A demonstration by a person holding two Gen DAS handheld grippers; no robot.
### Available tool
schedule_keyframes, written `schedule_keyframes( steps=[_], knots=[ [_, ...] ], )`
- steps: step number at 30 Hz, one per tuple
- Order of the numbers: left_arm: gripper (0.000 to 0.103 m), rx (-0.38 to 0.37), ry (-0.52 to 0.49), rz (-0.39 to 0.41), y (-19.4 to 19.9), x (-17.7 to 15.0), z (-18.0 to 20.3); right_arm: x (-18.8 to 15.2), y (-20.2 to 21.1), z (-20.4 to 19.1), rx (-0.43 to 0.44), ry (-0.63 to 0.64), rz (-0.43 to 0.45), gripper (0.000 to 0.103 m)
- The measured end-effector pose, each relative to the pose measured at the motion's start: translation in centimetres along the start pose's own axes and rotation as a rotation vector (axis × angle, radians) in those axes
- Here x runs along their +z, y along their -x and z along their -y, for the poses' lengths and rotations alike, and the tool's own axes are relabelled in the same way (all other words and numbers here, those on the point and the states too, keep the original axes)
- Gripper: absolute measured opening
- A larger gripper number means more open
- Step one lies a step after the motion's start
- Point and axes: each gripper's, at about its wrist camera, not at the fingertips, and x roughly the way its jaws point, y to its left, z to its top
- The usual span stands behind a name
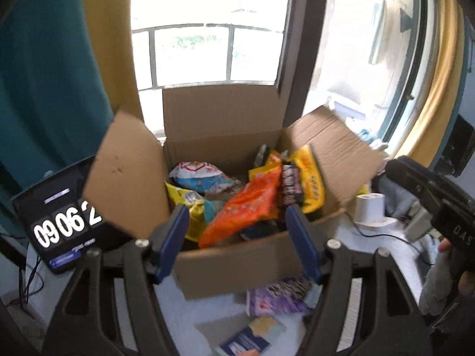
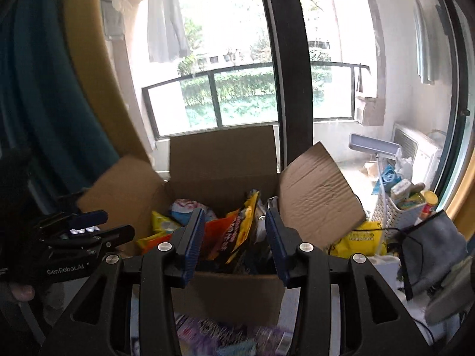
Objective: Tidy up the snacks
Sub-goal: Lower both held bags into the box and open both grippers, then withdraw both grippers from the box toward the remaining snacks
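Left tool [image 1: 237, 237] spread, empty | right tool [image 2: 234, 243] spread, empty | snacks heaped in cardboard box [image 1: 231, 267] on table; purple packet [image 1: 276, 296] outside | risk: loose flaps snagging fingers, slick bags slipping.

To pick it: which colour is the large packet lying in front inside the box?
Orange, clearest in left wrist view.
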Motion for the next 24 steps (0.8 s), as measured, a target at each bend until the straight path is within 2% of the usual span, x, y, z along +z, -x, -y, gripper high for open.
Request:
schedule_keyframes(
  steps=[3, 6, 7, 10, 14, 18, 24],
  knots=[
    [0.069, -0.020, 0.011, 0.037, 4.2, -0.4, 0.8, 0.0, 3.3, -0.3, 0.024, -0.008, 0.017, 0.045],
    [0.069, -0.131, 0.066, 0.000, 7.3, -0.3, 0.9, 0.0, 6.5, -1.0, 0.042, -0.006, 0.012, 0.045],
    [0.070, -0.148, 0.079, -0.007, 8.9, -0.2, 0.9, 0.3, 7.6, -1.4, 0.052, -0.001, 0.006, 0.045],
    [0.070, -0.116, 0.077, 0.013, 12.7, 0.0, 1.4, 0.8, 12.1, -2.5, 0.067, 0.027, 0.032, 0.046],
    [0.070, -0.144, 0.103, 0.061, 18.8, 0.0, 2.1, 1.6, 19.1, -3.6, 0.092, 0.043, 0.121, 0.053],
    [0.070, -0.154, 0.053, 0.136, 24.3, 0.4, 4.1, 2.7, 25.3, -4.3, 0.115, 0.060, 0.209, 0.055],
    [0.070, -0.173, 0.028, 0.203, 28.5, 2.1, 5.7, 4.9, 30.0, -4.2, 0.131, 0.061, 0.269, 0.057]
  ],
)
